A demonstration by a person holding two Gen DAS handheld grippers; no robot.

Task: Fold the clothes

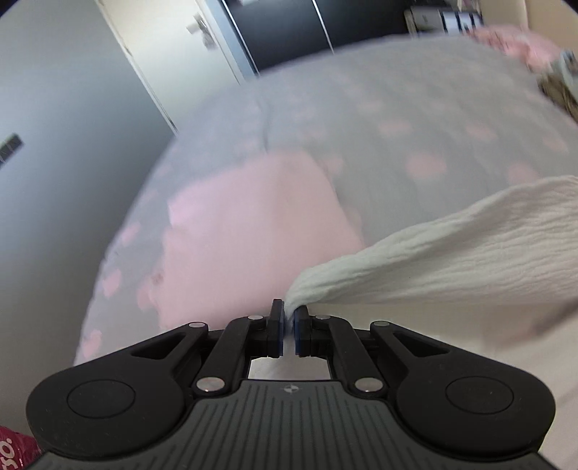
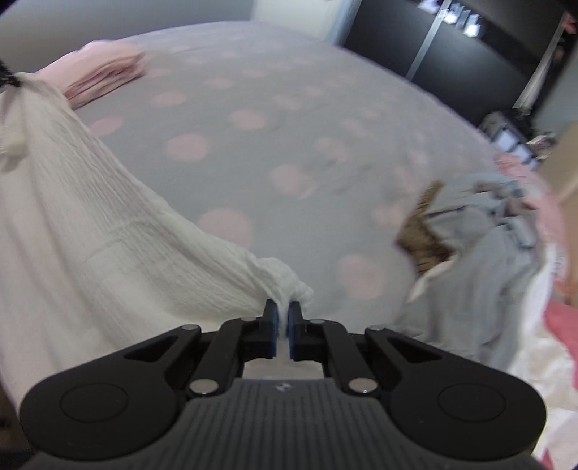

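A white crinkled garment hangs stretched in the air above the bed. My left gripper is shut on one bunched corner of it, with the cloth running off to the right. My right gripper is shut on another bunched corner, and the garment spreads to the left, where the left gripper's black tip holds it at the far edge. A folded pink garment lies on the bed below the left gripper; it also shows in the right wrist view.
The bed has a grey cover with pink dots. A pile of unfolded clothes, grey, brown-patterned and pink, lies at the bed's right side. Dark wardrobe doors and a pale door stand beyond the bed.
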